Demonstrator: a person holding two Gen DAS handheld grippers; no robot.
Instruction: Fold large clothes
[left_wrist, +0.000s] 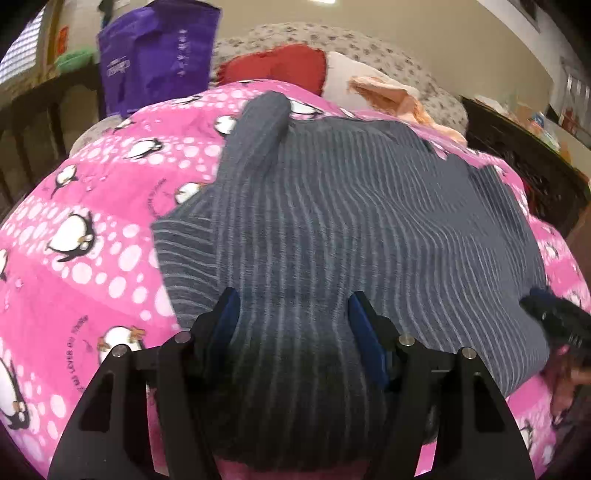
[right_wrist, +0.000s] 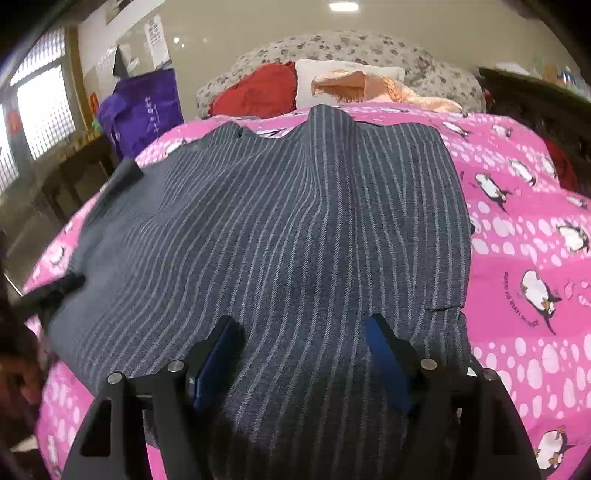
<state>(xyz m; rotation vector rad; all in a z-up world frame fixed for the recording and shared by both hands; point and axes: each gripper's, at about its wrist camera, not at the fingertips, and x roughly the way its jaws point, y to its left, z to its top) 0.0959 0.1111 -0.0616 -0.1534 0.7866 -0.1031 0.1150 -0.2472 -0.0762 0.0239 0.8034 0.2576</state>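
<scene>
A large dark grey garment with thin pale stripes (left_wrist: 351, 206) lies spread on a pink penguin blanket (left_wrist: 92, 229). One sleeve (left_wrist: 258, 129) lies folded along its far left side. My left gripper (left_wrist: 295, 306) hovers open over the garment's near part, blue pads apart, nothing pinched between them. In the right wrist view the same garment (right_wrist: 295, 221) fills the middle, with a raised ridge (right_wrist: 328, 125) at its far edge. My right gripper (right_wrist: 303, 325) is open above the near hem, its pads clear of the cloth. A blurred hand with the other tool (left_wrist: 554, 321) shows at the right edge.
Beyond the blanket lie a red pillow (right_wrist: 258, 92), a white pillow (right_wrist: 306, 83), a peach cloth (right_wrist: 369, 88) and a floral cushion (right_wrist: 351, 46). A purple bag (left_wrist: 155, 55) stands at the far left. Dark wooden furniture (left_wrist: 517, 147) runs along the right.
</scene>
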